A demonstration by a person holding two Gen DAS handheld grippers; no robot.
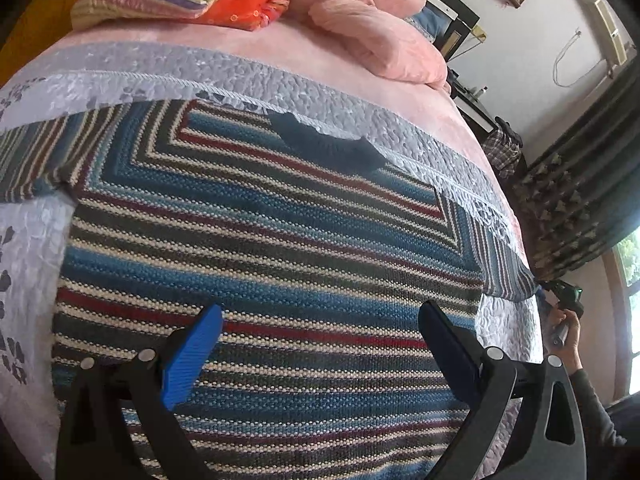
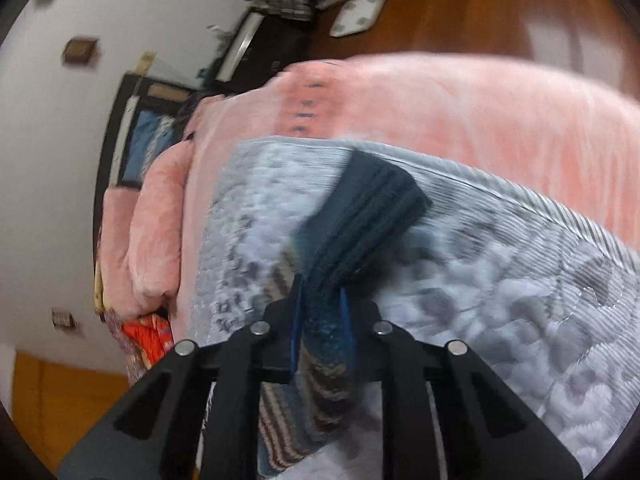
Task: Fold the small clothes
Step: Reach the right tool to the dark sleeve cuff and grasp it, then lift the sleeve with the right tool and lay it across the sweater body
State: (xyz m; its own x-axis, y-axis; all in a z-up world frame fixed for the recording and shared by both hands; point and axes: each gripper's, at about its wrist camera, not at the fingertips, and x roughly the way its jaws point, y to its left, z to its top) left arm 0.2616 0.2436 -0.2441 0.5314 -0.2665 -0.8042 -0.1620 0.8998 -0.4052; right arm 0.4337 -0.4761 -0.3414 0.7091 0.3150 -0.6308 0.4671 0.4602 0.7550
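Sweater (image 1: 260, 240) lies flat on the bed (image 1: 320, 52). Left gripper (image 1: 320, 344) hangs wide over its body; right gripper (image 2: 322, 320) pinches the sleeve (image 2: 360, 208) by the bed's right edge.

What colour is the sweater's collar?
Dark navy, plain, unlike the striped sweater; the collar shows best in the left wrist view.

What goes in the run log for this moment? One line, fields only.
phase: fold start | left gripper: open, over striped sweater | right gripper: shut on sweater sleeve | surface: grey quilt
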